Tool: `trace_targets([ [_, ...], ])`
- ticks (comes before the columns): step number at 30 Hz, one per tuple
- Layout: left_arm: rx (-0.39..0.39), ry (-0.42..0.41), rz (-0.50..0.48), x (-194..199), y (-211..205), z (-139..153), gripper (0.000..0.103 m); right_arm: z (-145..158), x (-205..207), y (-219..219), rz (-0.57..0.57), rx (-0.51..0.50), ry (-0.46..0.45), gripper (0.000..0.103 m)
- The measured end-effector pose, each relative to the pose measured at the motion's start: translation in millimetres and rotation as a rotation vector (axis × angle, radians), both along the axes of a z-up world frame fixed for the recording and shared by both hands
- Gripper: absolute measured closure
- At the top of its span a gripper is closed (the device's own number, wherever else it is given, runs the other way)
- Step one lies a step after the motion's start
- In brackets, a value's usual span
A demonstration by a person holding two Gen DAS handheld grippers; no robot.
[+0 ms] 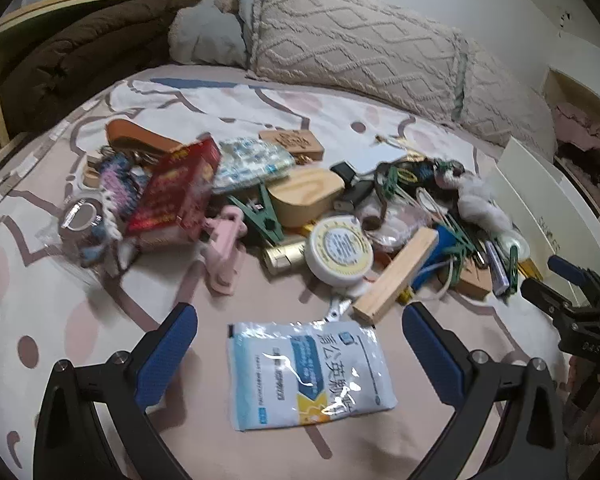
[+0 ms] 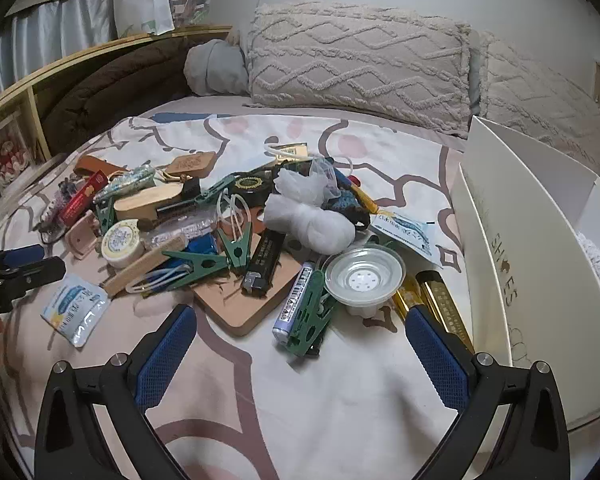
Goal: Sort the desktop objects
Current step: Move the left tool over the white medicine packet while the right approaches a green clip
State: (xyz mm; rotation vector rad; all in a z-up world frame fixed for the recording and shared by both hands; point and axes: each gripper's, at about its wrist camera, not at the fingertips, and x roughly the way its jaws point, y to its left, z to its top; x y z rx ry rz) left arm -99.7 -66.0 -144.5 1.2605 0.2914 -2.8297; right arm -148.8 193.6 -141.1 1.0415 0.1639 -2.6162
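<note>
Both grippers hang over the bed w/ fingers spread wide, nothing between the pads. The left gripper [image 1: 300, 344] frames a blue-and-white sachet [image 1: 308, 372] lying flat on the patterned sheet [image 1: 60, 312], roughly centred betw. the two blue pads, touching neither; the sachet sits just in front of the main clutter pile. Just beyond it: a wooden block [image 1: 396, 276], a round white tin w/ yellow label [image 1: 340, 252], a pink clip [image 1: 224, 248] and a red box [image 1: 172, 196] (blurred).

The right gripper [image 2: 300, 344] is open too, over bare sheet; nearest to it are a green clothespin [image 2: 310, 316] beside a purple-labelled tube [image 2: 294, 304], both lying betw. the fingers but ahead of the tips. A clear plastic lid [image 2: 364, 276] sits a bit further right, gold tubes [image 2: 440, 304] just by the right finger. A white box marked SHOES [image 2: 520, 264] stands at the right edge.
</note>
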Motion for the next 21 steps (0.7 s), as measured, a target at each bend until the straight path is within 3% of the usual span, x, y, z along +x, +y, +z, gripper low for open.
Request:
trace_targets([
  [7,-0.018,-0.058,-0.036,-5.0,16.0,-16.9,0.0,-2.7,-0.4,5.8,-0.041,0.009,0.015,0.002],
  [10,-0.015,-0.077,-0.031,-6.9,16.0,-22.0,0.0,-0.3,-0.3,8.4,-0.049,-0.005,0.027,0.021],
  [13,-0.012,-0.092,-0.026,-6.8,16.4,-26.5,0.0,-0.5,-1.7,10.3,-0.049,-0.017,0.023,0.024],
  [16,-0.019,-0.102,-0.019,-6.7,16.6,-29.5,0.0,-4.0,-5.7,10.2,-0.058,-0.01,0.006,0.046],
  [21,-0.014,-0.105,-0.006,-4.6,15.1,-32.5,0.0,-11.5,-10.1,9.0,-0.046,-0.018,-0.02,0.056],
])
